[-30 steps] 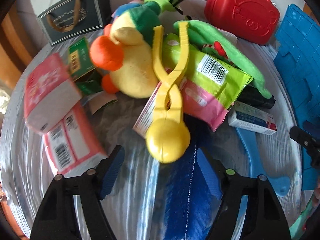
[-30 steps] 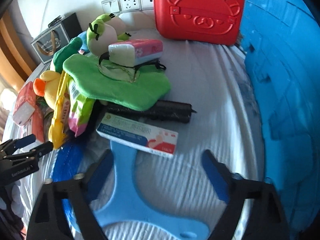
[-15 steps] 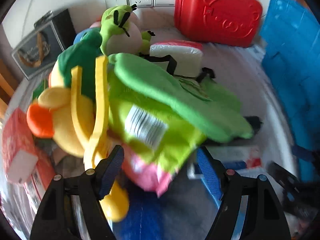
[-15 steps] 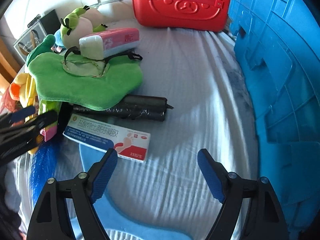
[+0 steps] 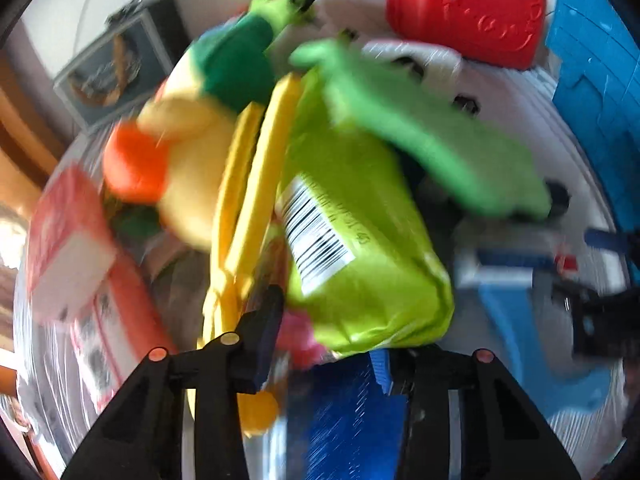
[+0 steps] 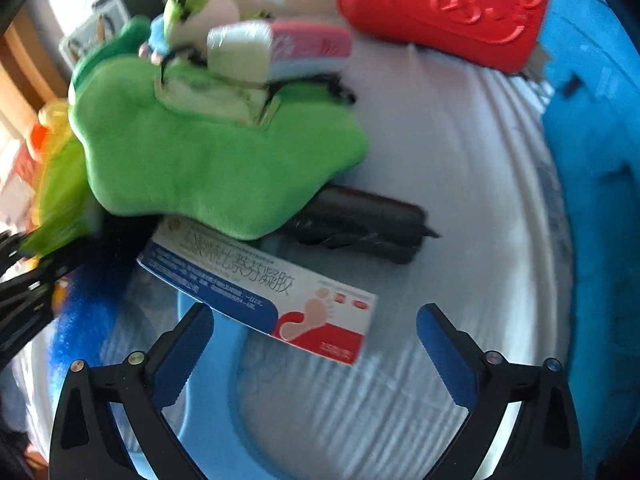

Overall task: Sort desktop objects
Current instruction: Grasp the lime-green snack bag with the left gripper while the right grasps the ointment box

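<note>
Two grippers work over a cluttered white table (image 6: 460, 168). Low in the left wrist view, the left gripper (image 5: 324, 340) has just been closing, and its jaws now stand narrow around the bottom end of a lime snack bag (image 5: 360, 240) with a barcode; a pink bag (image 5: 300, 336) peeks out beneath it between the pads. The left pad lies against the bags and the right pad sits at the lime bag's lower edge, so it appears gripped, though blur leaves the contact soft. Left of the bag run yellow tongs (image 5: 248, 208), and beyond them lies a yellow plush (image 5: 192, 152) with an orange beak. A green cloth (image 5: 420, 132) drapes across the upper right of the pile. Red tissue packs (image 5: 80, 248) sit at the left edge. In the right wrist view, the right gripper (image 6: 312, 344) has just been opening, and its jaws stand at their widest with nothing pressed between them. A blue-and-white box (image 6: 260, 292) lies at centre, its lower edge reaching between the fingertips, touching neither pad. The box rests partly on a light blue flat piece (image 6: 208, 400) and partly under the cloth. A black roll (image 6: 360, 224) lies just above the box. A red case (image 6: 440, 4) stands at the top, and a blue crate (image 6: 592, 200) fills the right edge.
</note>
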Demonstrator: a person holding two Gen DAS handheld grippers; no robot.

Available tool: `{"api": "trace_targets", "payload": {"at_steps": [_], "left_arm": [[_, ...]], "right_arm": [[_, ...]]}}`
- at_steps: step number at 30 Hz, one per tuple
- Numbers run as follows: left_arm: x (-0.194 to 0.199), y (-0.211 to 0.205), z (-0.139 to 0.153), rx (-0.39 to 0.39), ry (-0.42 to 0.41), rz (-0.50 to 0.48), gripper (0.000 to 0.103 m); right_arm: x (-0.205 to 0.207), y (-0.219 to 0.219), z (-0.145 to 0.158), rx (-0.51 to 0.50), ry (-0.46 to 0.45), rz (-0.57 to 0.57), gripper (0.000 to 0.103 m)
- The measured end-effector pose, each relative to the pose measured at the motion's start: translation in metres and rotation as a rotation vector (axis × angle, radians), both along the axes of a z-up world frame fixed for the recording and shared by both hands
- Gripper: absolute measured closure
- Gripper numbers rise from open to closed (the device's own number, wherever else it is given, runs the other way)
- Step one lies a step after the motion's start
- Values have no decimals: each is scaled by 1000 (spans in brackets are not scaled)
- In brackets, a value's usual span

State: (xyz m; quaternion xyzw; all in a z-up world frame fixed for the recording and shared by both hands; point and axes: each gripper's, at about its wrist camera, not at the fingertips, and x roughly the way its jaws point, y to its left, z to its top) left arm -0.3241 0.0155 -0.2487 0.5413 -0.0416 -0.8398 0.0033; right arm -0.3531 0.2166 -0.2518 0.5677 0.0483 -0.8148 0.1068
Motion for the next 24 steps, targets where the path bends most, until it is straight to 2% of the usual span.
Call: {"api": "trace_targets", "payload": {"at_steps": [2, 3, 5, 8, 11, 12, 15, 16, 19, 24], "left_arm": [[16, -16, -7, -1, -34, 27, 67], [23, -25, -10, -6, -50, 40, 67], [33, -37, -9, 5, -69, 51, 67], [47, -47, 4, 79, -70, 54, 67], [51, -37, 31, 146, -35, 17, 66], [51, -30, 42, 158, -11, -6, 64], [42, -8, 58, 192, 33, -57, 39], [37, 0, 59, 187, 42, -65, 29], [12, 12, 56, 136, 52, -84, 29], [-38, 29, 26, 56, -21, -105, 29]], "right_arm": [[0, -7, -8, 9, -21, 22, 3], [2, -10, -10, 4, -36, 33, 13], [12, -17, -8, -41, -64, 72, 25], [31, -27, -1, -112, -102, 123, 25], [47, -28, 10, -121, -89, 128, 25], [50, -26, 14, -119, -82, 119, 24], [53, -16, 28, -87, -36, 83, 21], [53, -13, 32, -84, -23, 71, 21], [48, -10, 38, -66, -1, 53, 21], [27, -14, 31, -65, -2, 71, 21]]}}
